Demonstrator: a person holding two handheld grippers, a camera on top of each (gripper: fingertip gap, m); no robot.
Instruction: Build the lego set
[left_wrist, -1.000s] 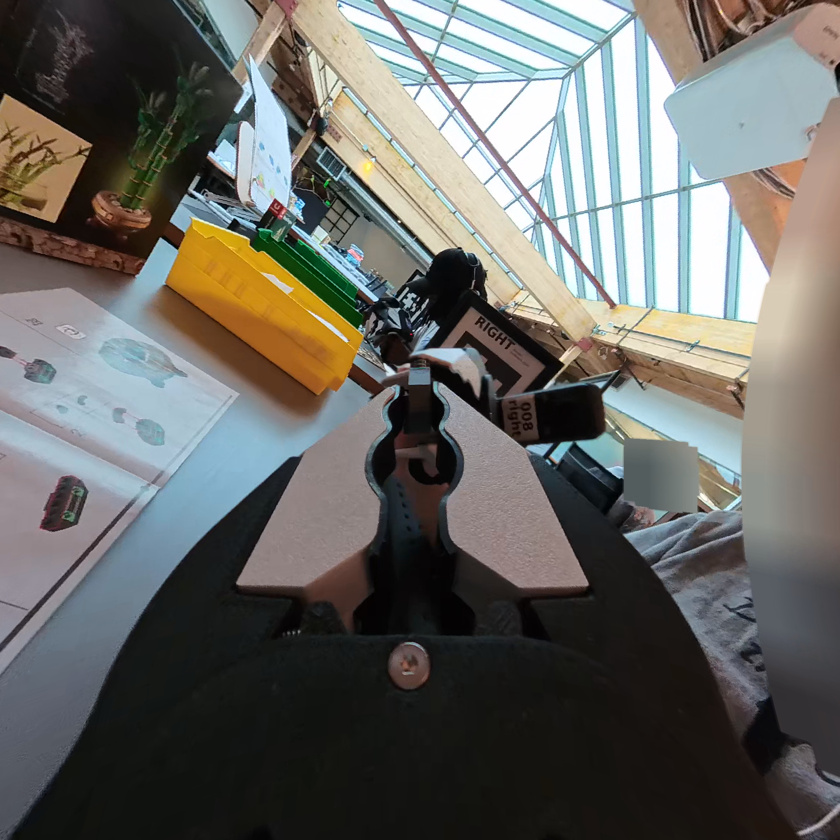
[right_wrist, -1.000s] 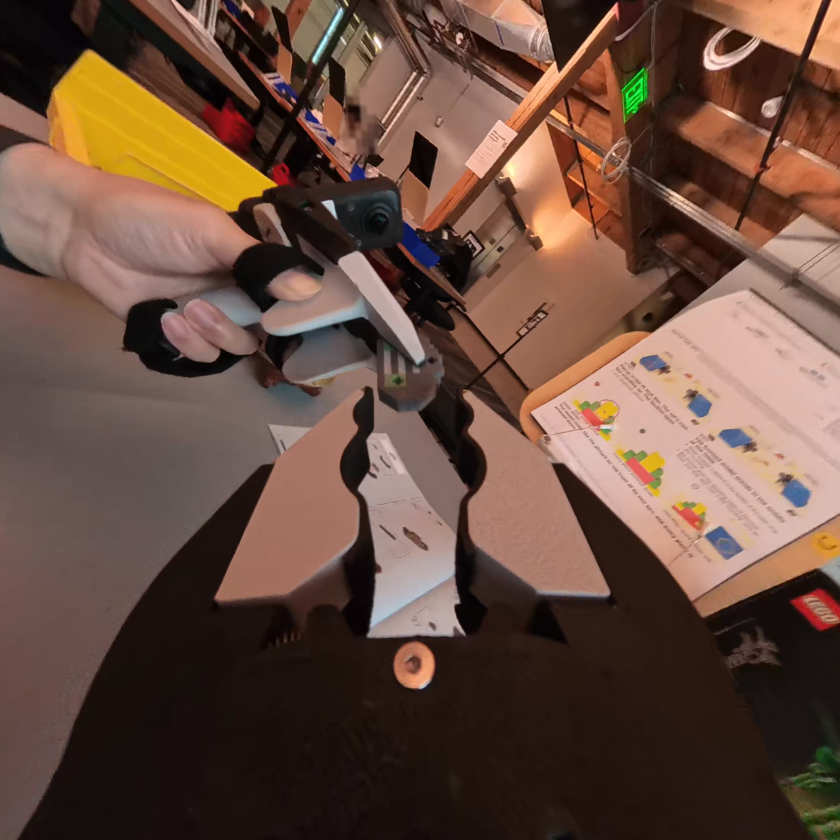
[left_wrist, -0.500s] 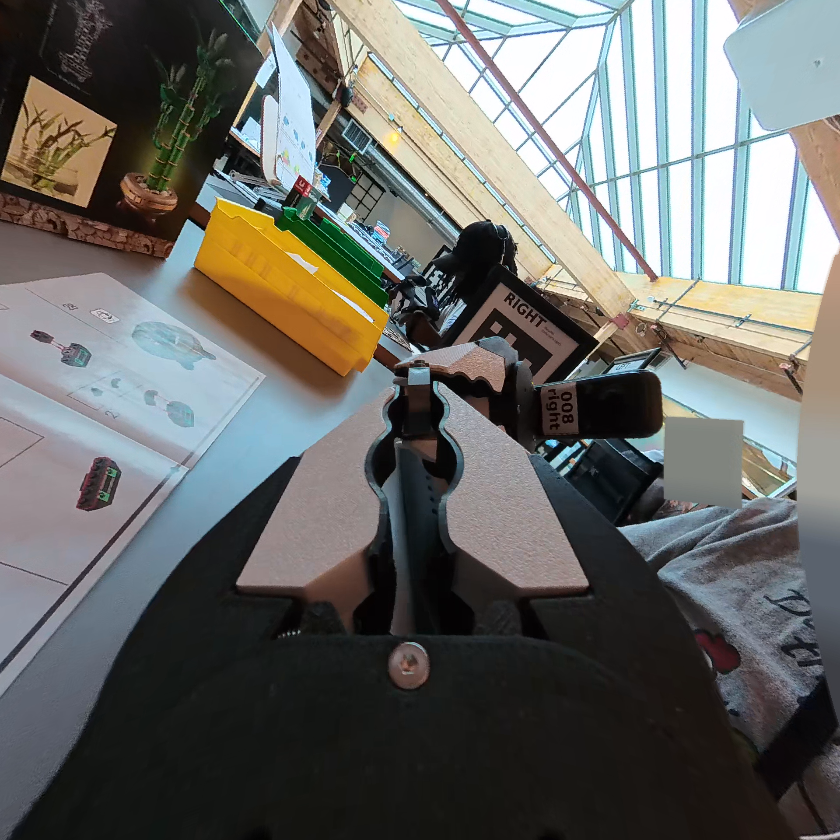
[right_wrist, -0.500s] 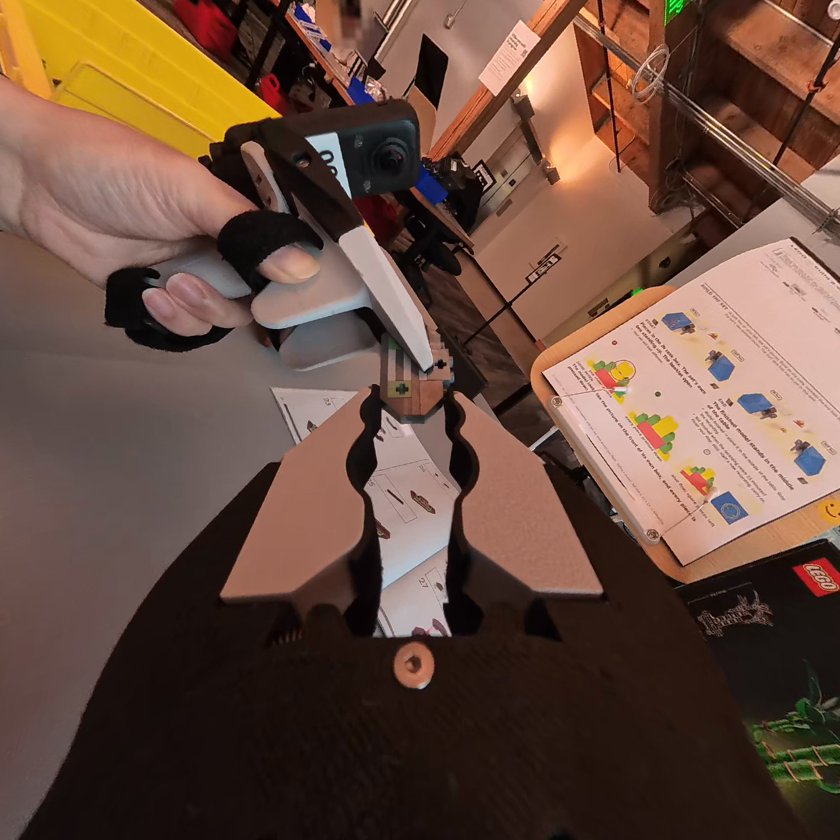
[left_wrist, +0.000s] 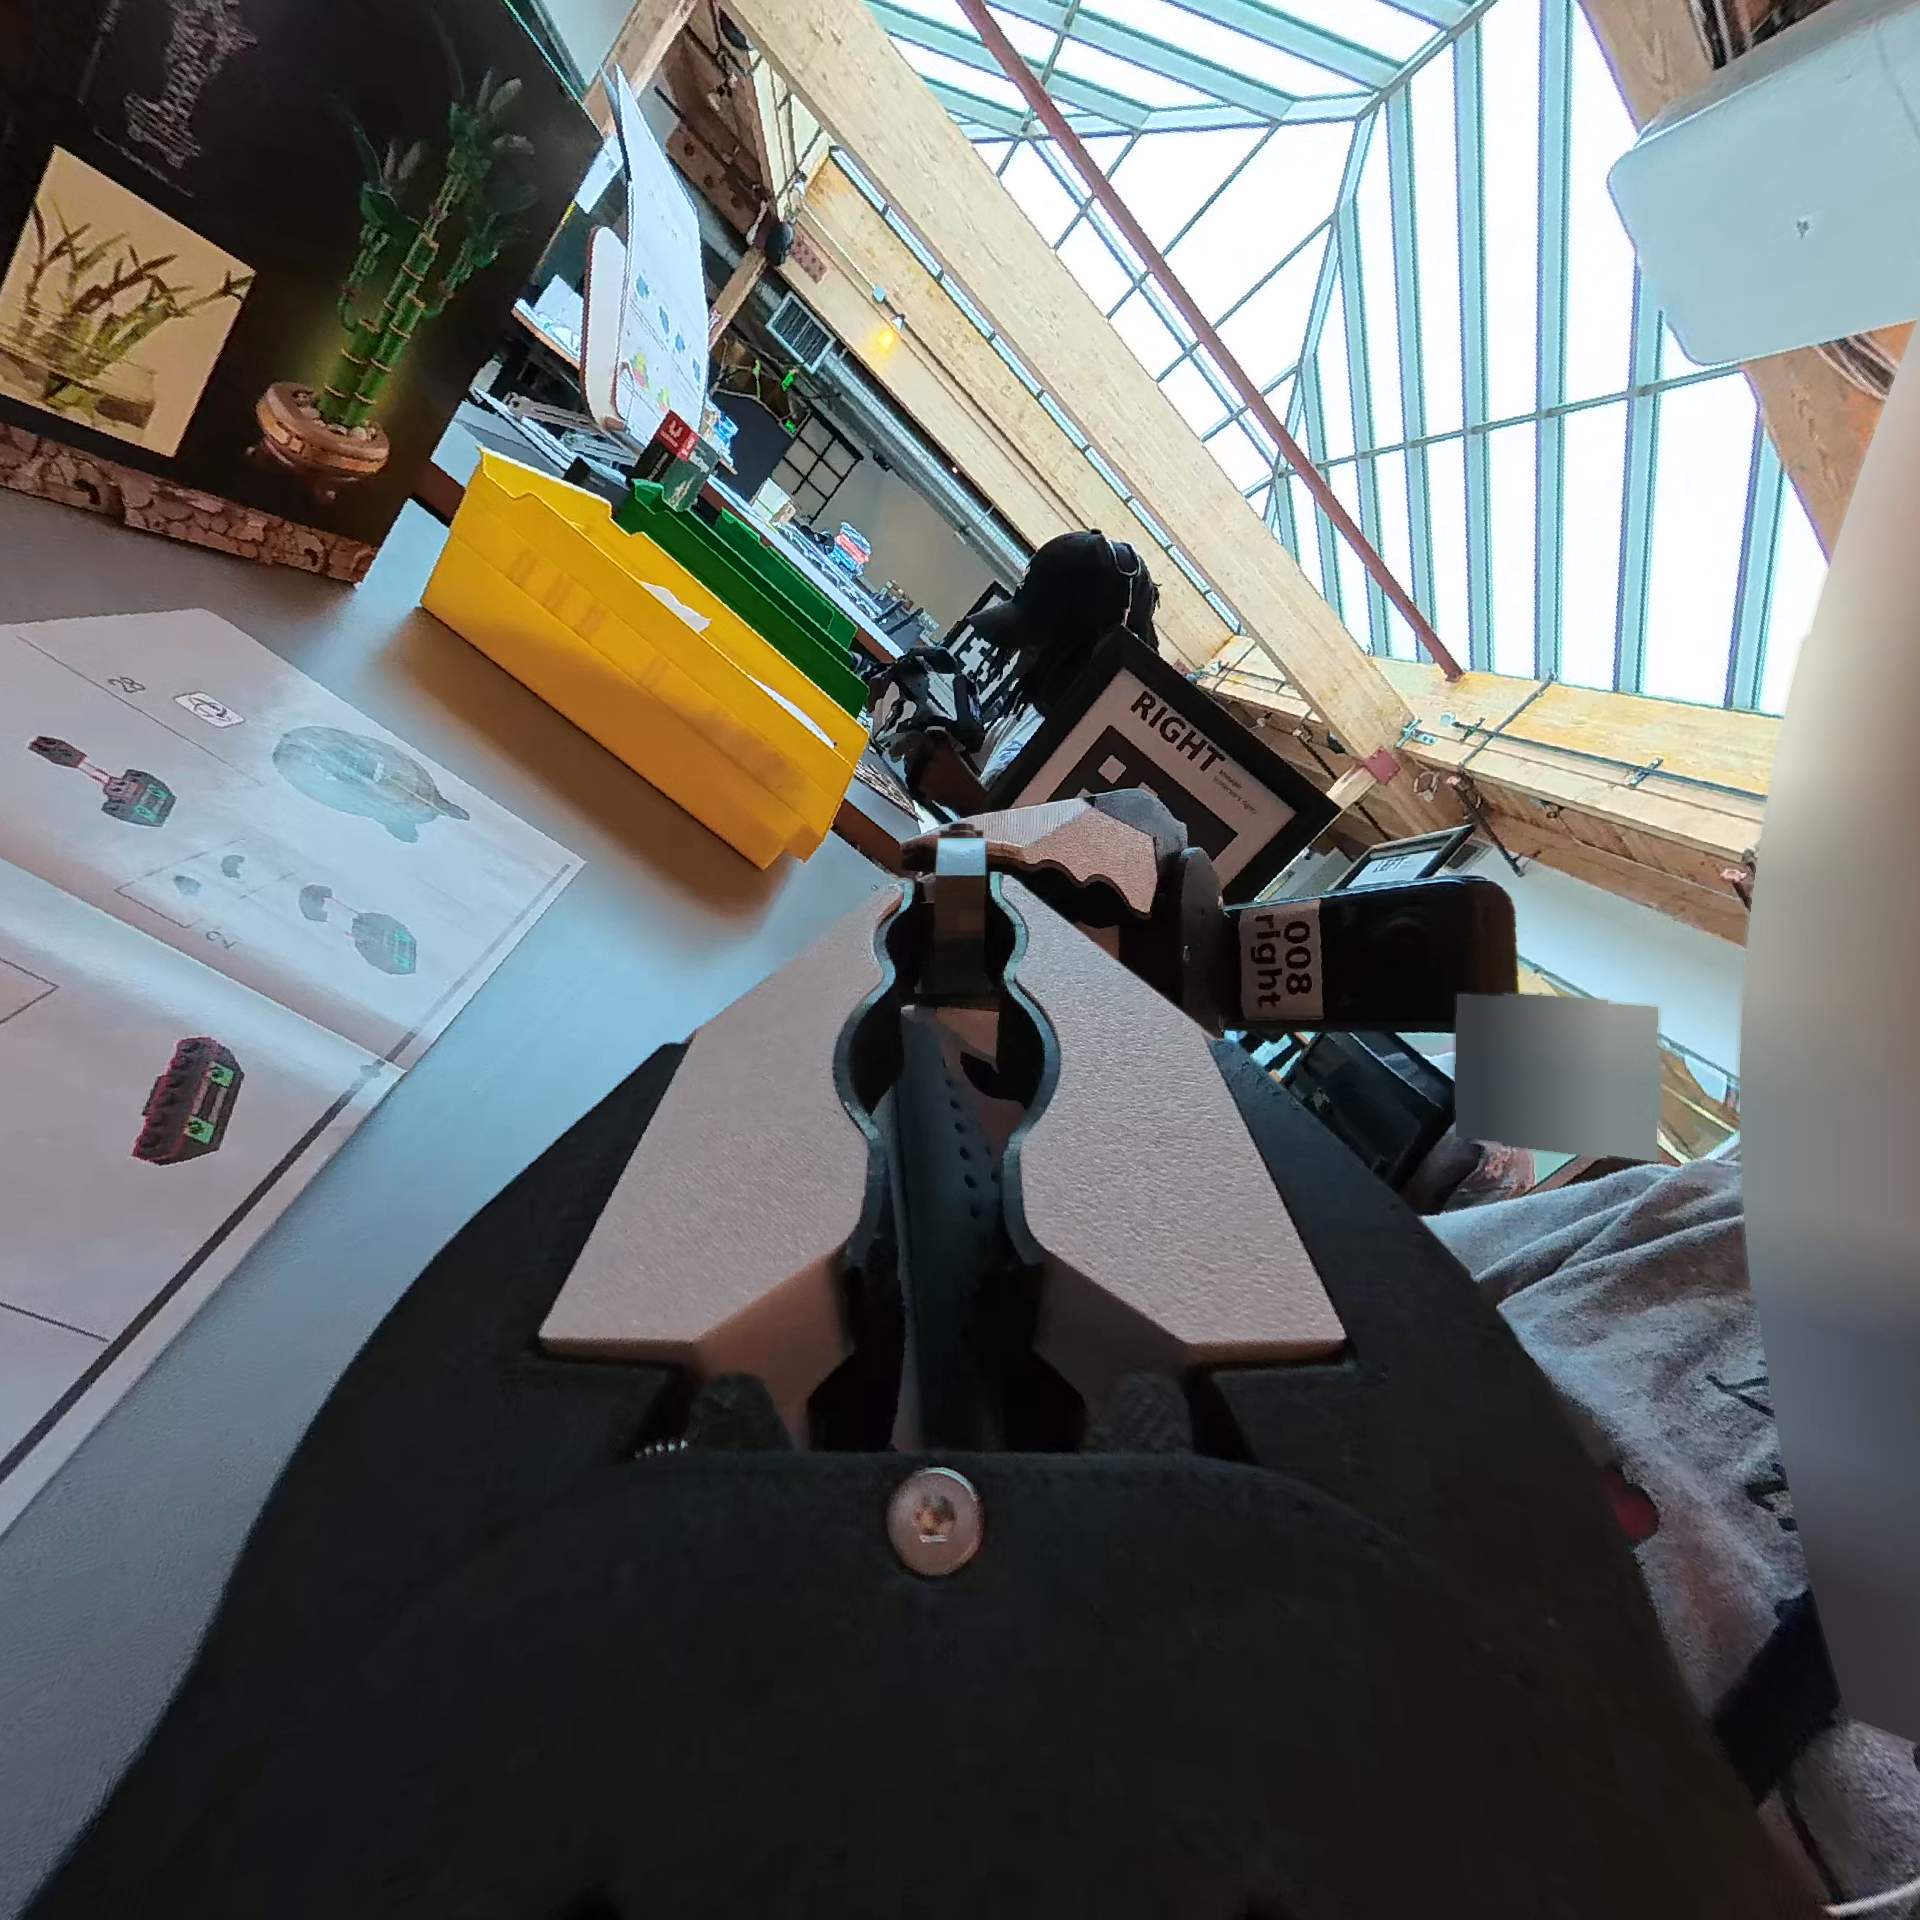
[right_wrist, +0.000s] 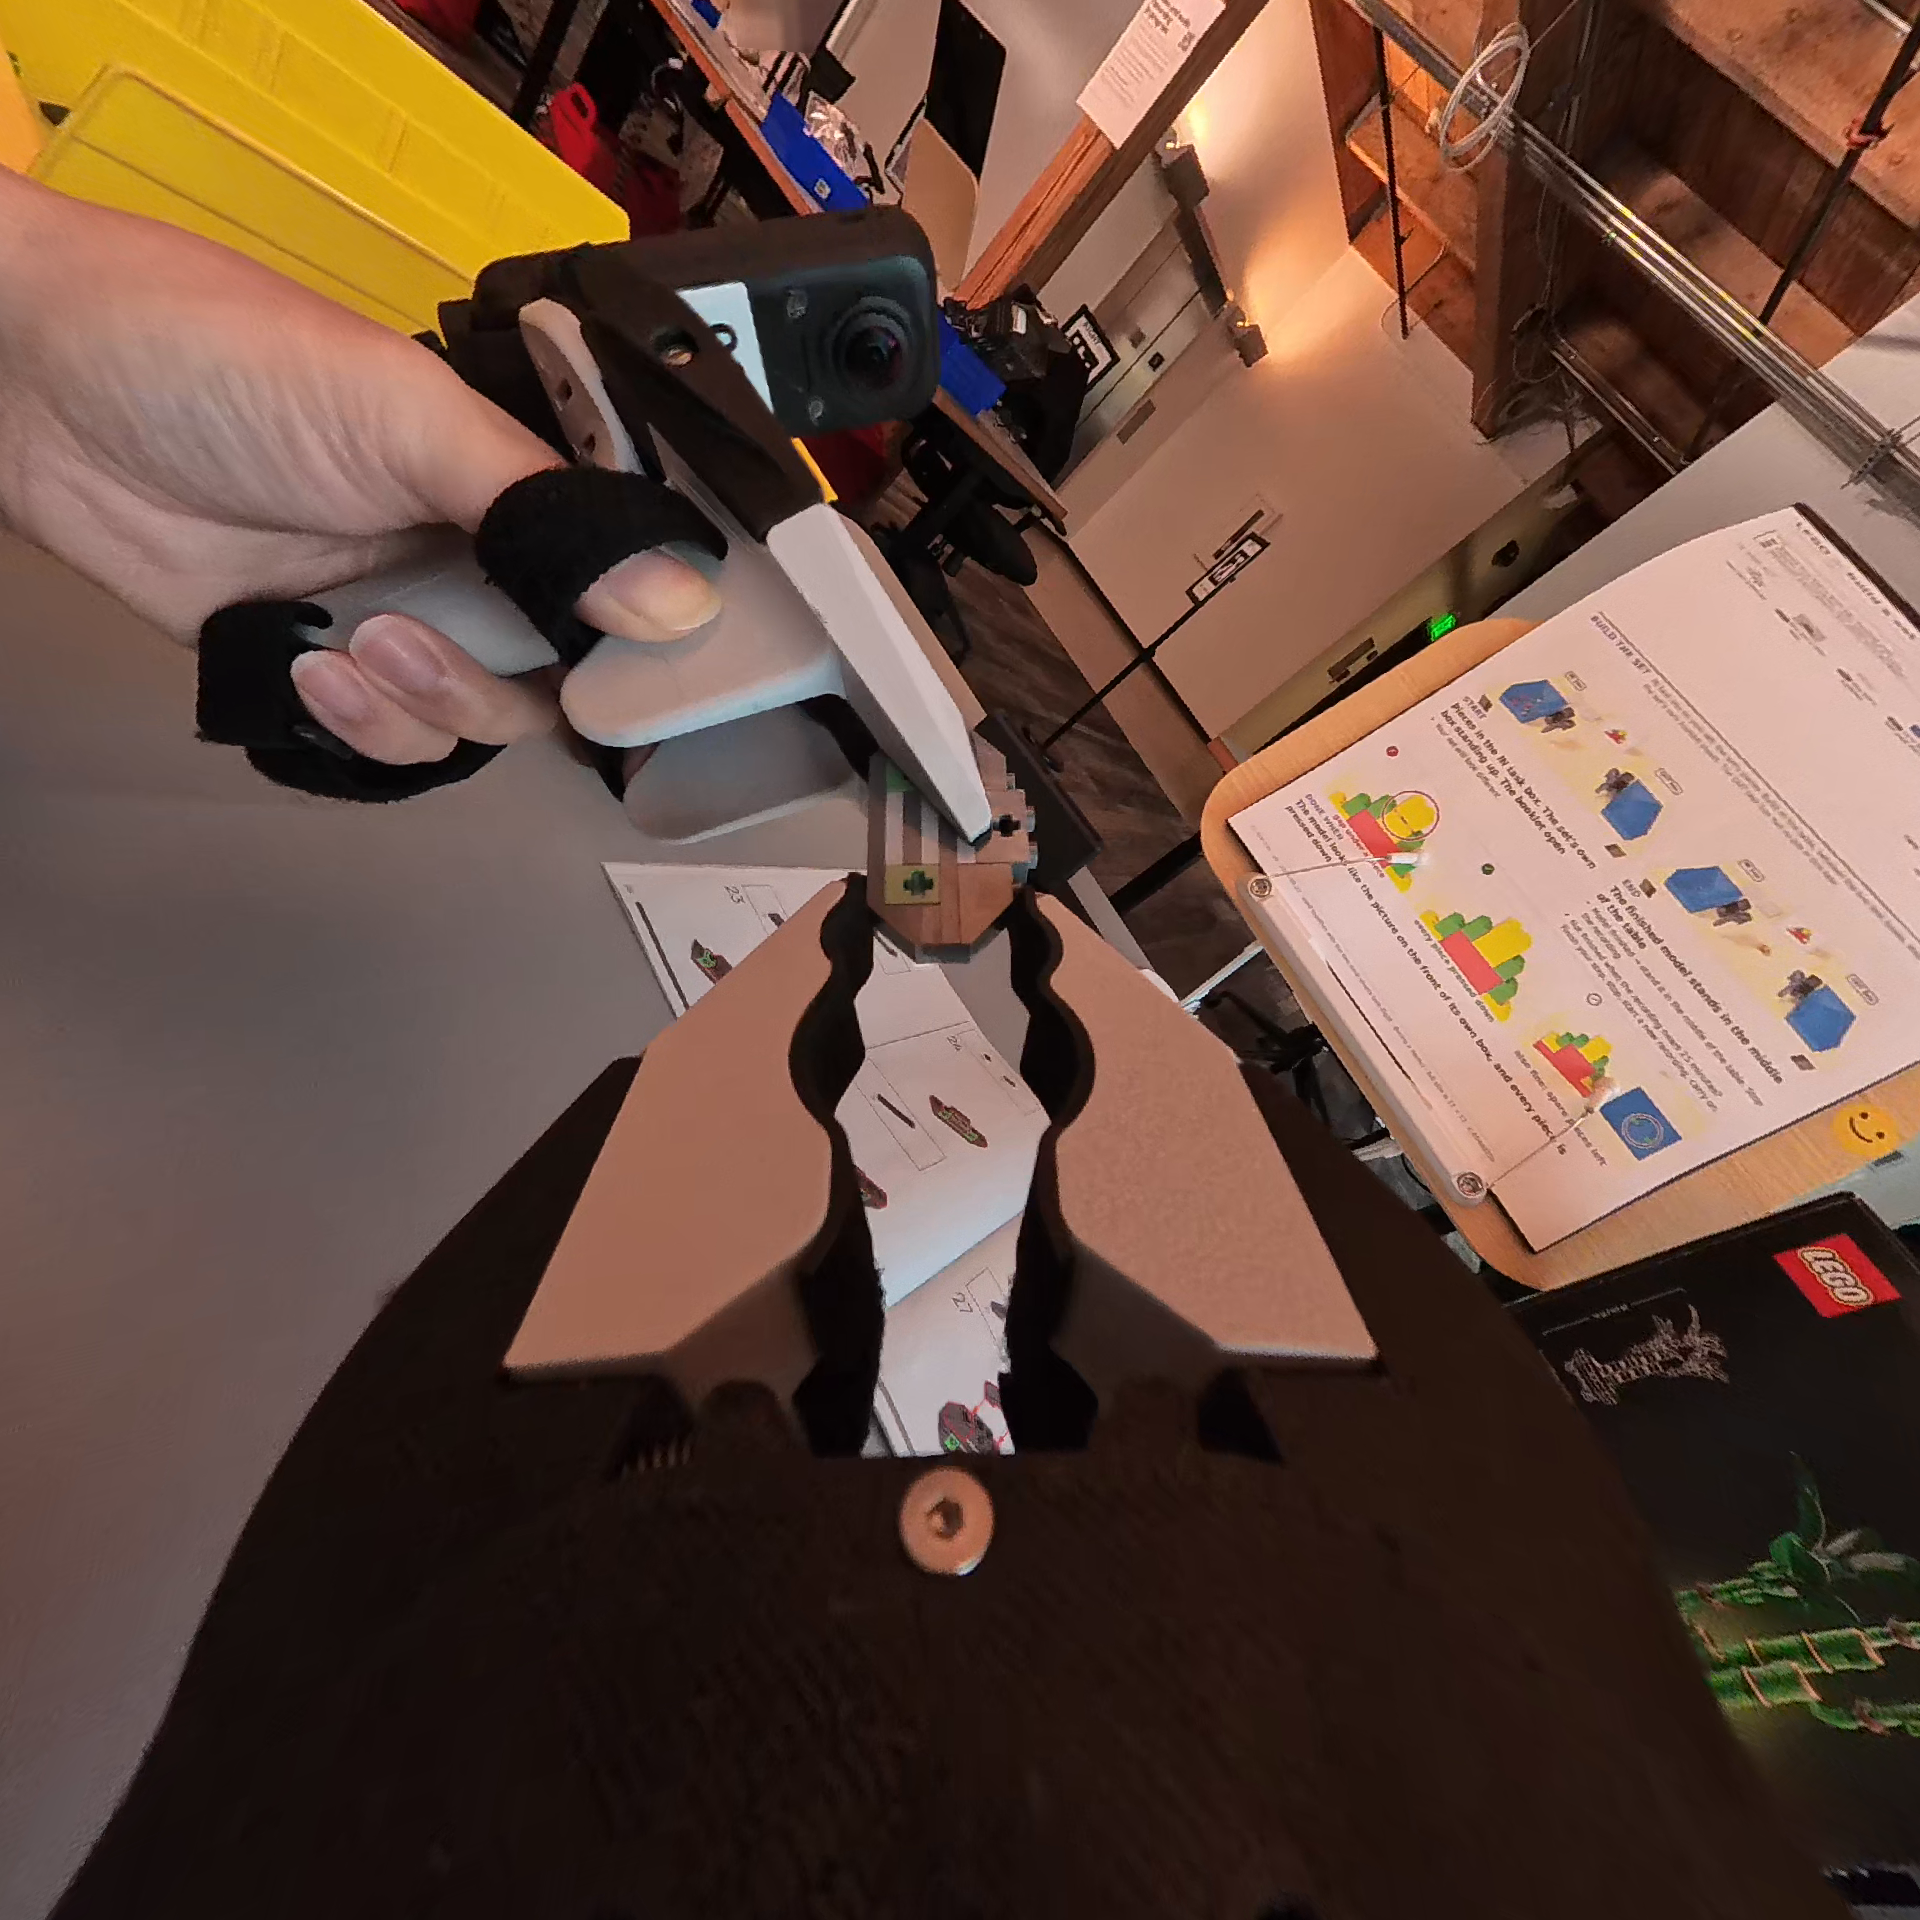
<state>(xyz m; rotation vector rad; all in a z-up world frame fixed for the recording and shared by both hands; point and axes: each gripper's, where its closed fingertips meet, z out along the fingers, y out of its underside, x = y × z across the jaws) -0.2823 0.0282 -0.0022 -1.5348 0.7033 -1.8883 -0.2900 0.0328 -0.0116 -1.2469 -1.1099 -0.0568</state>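
Note:
A small brown lego assembly (right_wrist: 951, 912) with a yellow-green piece on its side is held in the air above the grey table (right_wrist: 312, 1039). My left gripper (left_wrist: 956, 896) is shut on the assembly's (left_wrist: 961, 940) top. In the right wrist view a hand (right_wrist: 260, 416) holds the left gripper (right_wrist: 961, 816), which comes down from the upper left. My right gripper (right_wrist: 937, 896) has its fingertips on both sides of the assembly's lower part and looks shut on it. One of its fingers (left_wrist: 1060, 847) shows just beyond the left gripper's tips.
The open instruction booklet (left_wrist: 208, 883) lies on the table below the grippers (right_wrist: 935, 1081). A yellow bin (left_wrist: 644, 665) and a green bin (left_wrist: 748, 582) stand behind it. The dark set box (left_wrist: 208, 260) and a board with an instruction sheet (right_wrist: 1610, 862) stand at the table's edge. Both grippers' tips are close together, under 4 cm apart.
My right gripper has narrowed and come up around the assembly. Both grippers have since moved together, with the assembly between them.

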